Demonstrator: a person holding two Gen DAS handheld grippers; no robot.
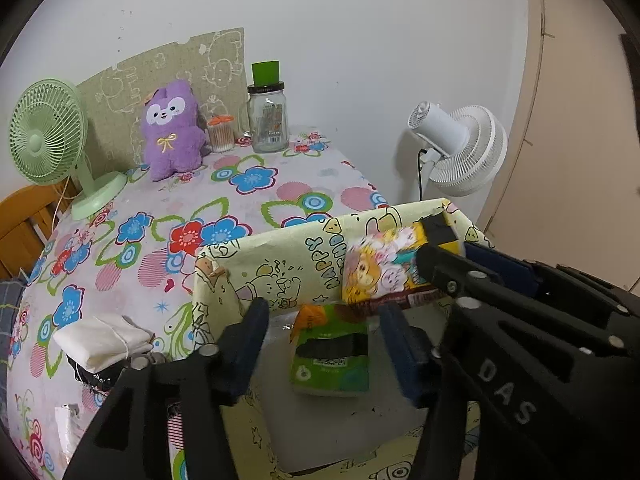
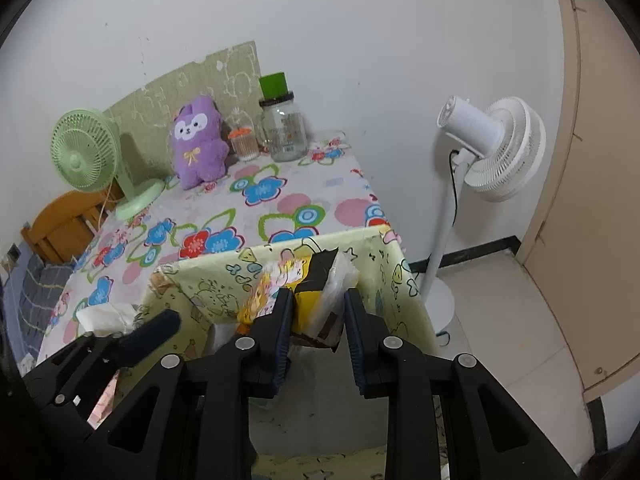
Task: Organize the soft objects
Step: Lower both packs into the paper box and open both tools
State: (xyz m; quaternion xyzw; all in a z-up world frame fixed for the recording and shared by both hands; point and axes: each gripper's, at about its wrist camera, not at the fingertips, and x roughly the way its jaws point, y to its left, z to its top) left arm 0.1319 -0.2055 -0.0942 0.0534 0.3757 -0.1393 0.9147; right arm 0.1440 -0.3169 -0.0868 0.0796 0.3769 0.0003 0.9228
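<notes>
A pale yellow cartoon-print box (image 1: 280, 256) stands at the table's near edge; it also shows in the right wrist view (image 2: 208, 280). A green tissue pack (image 1: 332, 356) lies on its floor. My left gripper (image 1: 320, 348) is open and empty above that pack. My right gripper (image 2: 316, 312) is shut on a yellow cartoon-print soft pack (image 2: 312, 304), held over the box's right end; the pack also shows in the left wrist view (image 1: 384, 268). A purple plush toy (image 1: 172, 128) sits at the table's far side.
Folded white cloth (image 1: 100, 340) lies left of the box. A green desk fan (image 1: 52, 140), a cotton-swab pot (image 1: 221, 134) and a glass jar (image 1: 268, 116) stand at the back. A white floor fan (image 2: 492, 148) stands right of the table.
</notes>
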